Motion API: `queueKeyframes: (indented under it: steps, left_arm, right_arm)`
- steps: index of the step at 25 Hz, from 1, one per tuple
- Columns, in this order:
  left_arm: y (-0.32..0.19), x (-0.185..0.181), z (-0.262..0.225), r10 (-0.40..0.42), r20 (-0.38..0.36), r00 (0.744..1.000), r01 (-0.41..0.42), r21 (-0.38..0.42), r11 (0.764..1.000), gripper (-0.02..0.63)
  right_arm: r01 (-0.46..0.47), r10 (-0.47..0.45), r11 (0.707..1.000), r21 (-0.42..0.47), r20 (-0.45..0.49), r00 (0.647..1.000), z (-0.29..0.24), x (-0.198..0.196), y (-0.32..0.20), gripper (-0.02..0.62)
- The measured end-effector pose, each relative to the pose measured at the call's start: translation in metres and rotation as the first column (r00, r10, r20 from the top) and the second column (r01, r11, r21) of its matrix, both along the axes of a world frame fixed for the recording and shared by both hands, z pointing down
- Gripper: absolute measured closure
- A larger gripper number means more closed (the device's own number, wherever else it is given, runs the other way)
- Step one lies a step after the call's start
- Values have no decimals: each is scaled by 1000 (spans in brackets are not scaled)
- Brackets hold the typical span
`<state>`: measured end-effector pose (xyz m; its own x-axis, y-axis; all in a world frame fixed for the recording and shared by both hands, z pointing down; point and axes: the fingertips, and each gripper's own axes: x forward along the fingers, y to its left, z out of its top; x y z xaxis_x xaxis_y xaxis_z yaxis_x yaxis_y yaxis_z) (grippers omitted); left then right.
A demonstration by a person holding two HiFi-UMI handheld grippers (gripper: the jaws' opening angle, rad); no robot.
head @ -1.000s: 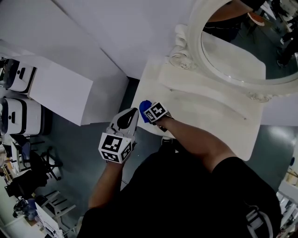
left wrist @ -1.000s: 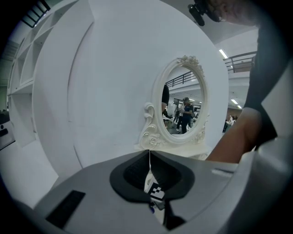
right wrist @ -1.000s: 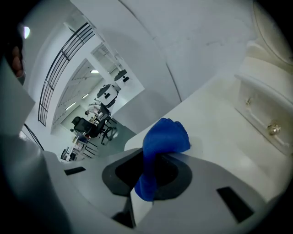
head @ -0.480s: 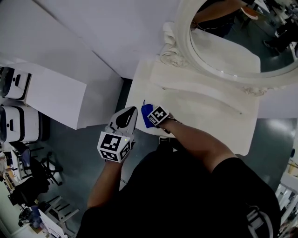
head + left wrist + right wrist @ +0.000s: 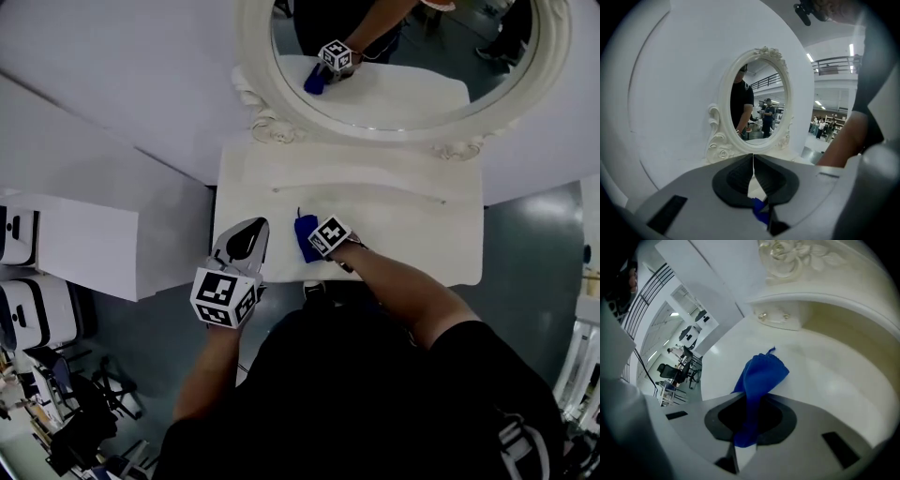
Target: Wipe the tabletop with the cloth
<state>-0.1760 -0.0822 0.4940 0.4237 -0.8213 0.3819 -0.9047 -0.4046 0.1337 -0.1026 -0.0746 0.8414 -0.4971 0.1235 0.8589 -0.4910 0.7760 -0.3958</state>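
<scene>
At the front left of the desk (image 5: 403,234), the right hand-held gripper (image 5: 315,241) is closed on the blue cloth (image 5: 305,238). The right gripper view confirms it: both jaws pinch one bunched end of the cloth (image 5: 759,378), and the free end stands out ahead of them and folds over above the white surface. Full contact between cloth and desk cannot be confirmed from either view.

The left hand-held gripper (image 5: 255,227) sits at the desk's front left edge, just beside the cloth but apart from it. Its own view shows the jaws together, with only a thin slit between them and nothing gripped. It points toward the oval mirror (image 5: 394,56) at the back of the desk.

Assessment of the cloth: thin, soft and light, and it will offer no resistance of its own. Held by one end, it is likely to trail and fold rather than lie flat. A hold nearer the middle of the bunch, with the hand-held gripper kept low, should press more fabric onto the surface. The glossy desk looks smooth, so the cloth should slide easily.

Most of the desk lies to the right and rear of the cloth, so the wiping is judged to be at an early stage.
</scene>
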Motion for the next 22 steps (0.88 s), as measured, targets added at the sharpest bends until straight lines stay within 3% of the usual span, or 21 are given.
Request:
queueKeyframes:
  steps: [11, 22]
  left_arm:
    - [-22, 110, -7, 187, -6, 982, -187, 4, 982, 591]
    - [-48, 210, -16, 347, 1, 938, -347, 21, 938, 591]
  right_arm:
    - [-247, 248, 969, 23, -50, 968, -2, 169, -14, 555]
    - [-474, 478, 878, 63, -98, 873, -2, 336, -21, 555]
